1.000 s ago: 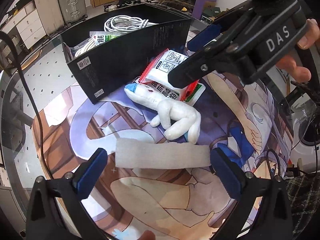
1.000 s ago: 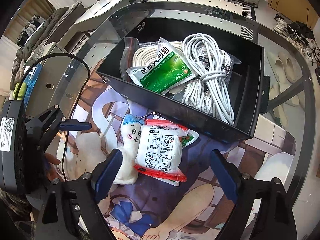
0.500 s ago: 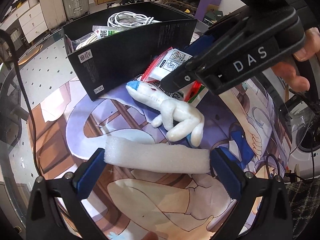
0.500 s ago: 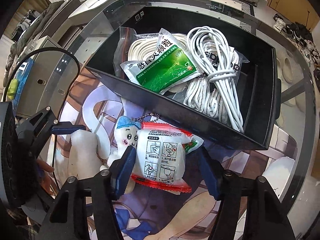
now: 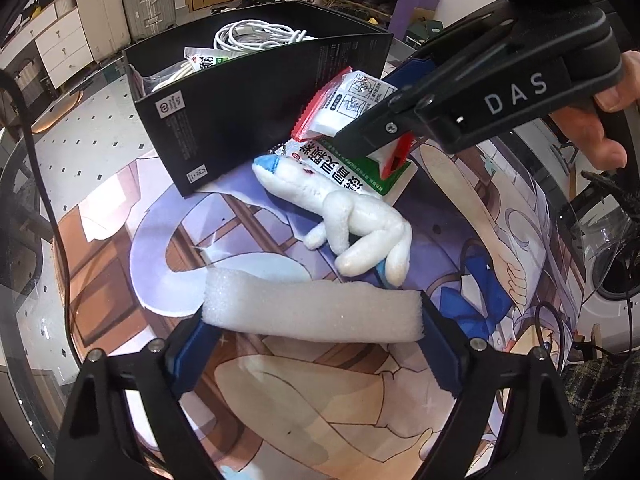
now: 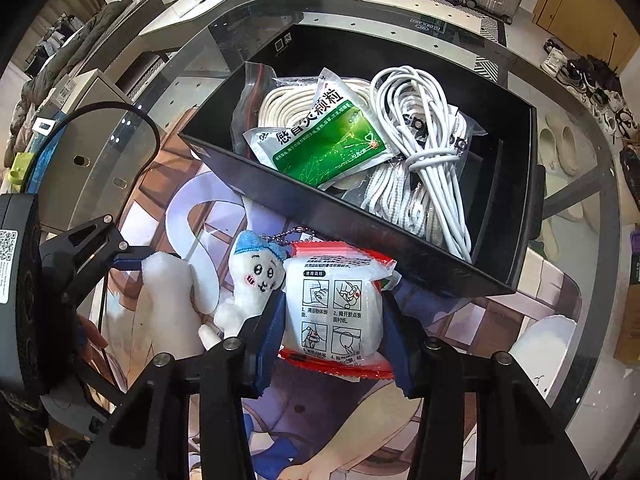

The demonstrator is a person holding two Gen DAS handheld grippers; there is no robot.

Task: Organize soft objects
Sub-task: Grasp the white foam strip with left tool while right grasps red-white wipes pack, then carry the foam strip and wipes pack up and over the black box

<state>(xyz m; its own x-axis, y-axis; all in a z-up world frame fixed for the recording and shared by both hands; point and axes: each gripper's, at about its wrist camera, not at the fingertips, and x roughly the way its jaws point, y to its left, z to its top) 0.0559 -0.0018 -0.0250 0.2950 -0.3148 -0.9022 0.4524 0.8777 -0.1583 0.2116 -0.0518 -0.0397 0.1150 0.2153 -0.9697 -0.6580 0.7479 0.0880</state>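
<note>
A white foam block spans my left gripper; its jaws are closing and the blue pads press on both ends. My right gripper has its jaws closing too, the pads squeezing a white packet with red edges, tipped up against the black box. A white plush toy with a blue cap lies on the mat between the two grippers. A green and white sachet lies under the packet. The box holds white cables, a green sachet and bagged rope.
A printed cartoon mat covers the round glass table. A person's hand grips the right tool. The box stands at the mat's far edge. Suitcases, drawers and shoes are on the floor beyond the table.
The right jaws narrowed from wide apart onto the white packet, which tipped up off the green sachet. The left pads came in against the foam block's ends; the block looks slightly raised.
</note>
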